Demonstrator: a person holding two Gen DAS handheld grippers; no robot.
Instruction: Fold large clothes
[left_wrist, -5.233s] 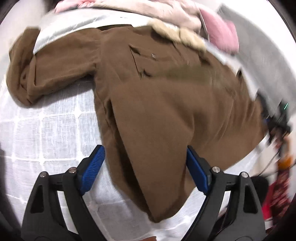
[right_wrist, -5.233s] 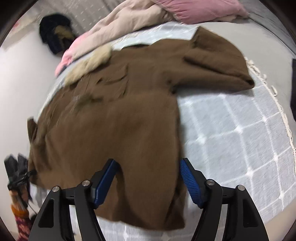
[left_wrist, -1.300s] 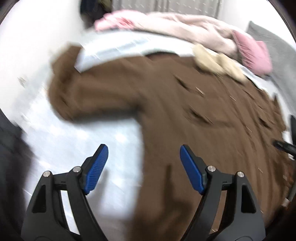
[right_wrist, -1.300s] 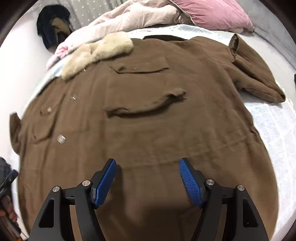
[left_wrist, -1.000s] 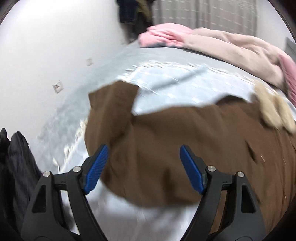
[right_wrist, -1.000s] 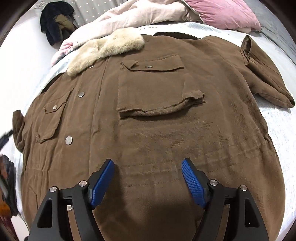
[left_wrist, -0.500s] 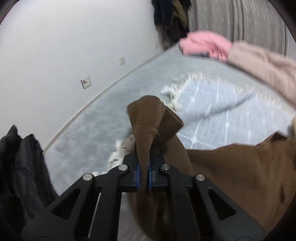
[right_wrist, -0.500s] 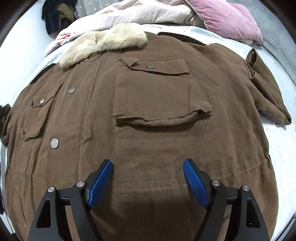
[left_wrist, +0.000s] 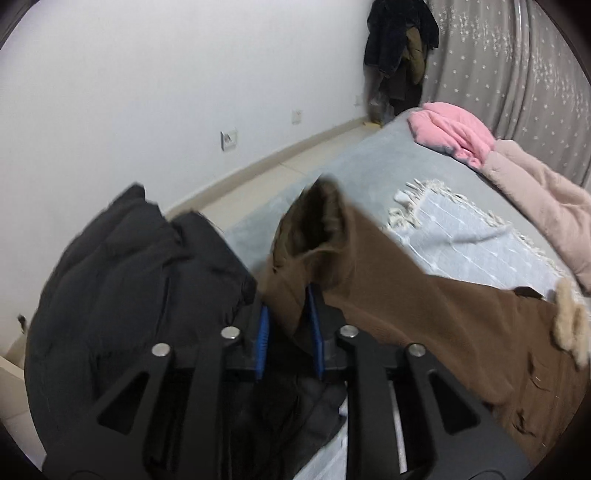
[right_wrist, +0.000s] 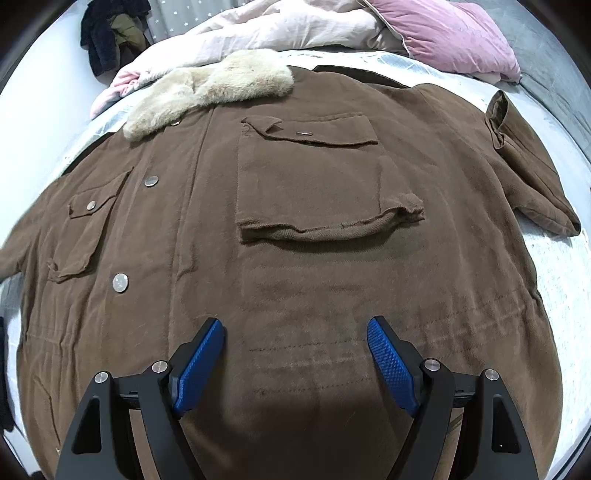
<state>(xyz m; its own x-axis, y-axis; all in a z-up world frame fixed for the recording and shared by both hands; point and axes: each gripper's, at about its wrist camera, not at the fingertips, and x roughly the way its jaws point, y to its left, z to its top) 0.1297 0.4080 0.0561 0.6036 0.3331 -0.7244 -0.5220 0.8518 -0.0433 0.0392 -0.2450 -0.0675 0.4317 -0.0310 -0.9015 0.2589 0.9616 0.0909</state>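
On the bed (right_wrist: 554, 273), my left gripper (left_wrist: 290, 338) fingers clench the brown coat (right_wrist: 295, 258) sleeve cuff; right gripper (right_wrist: 295, 362) fingers hang released above its thick, heavy, floppy hem.

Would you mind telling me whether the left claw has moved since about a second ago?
Yes. The left claw, open over the brown coat then, is now shut on the coat's sleeve cuff and lifted toward the white wall.
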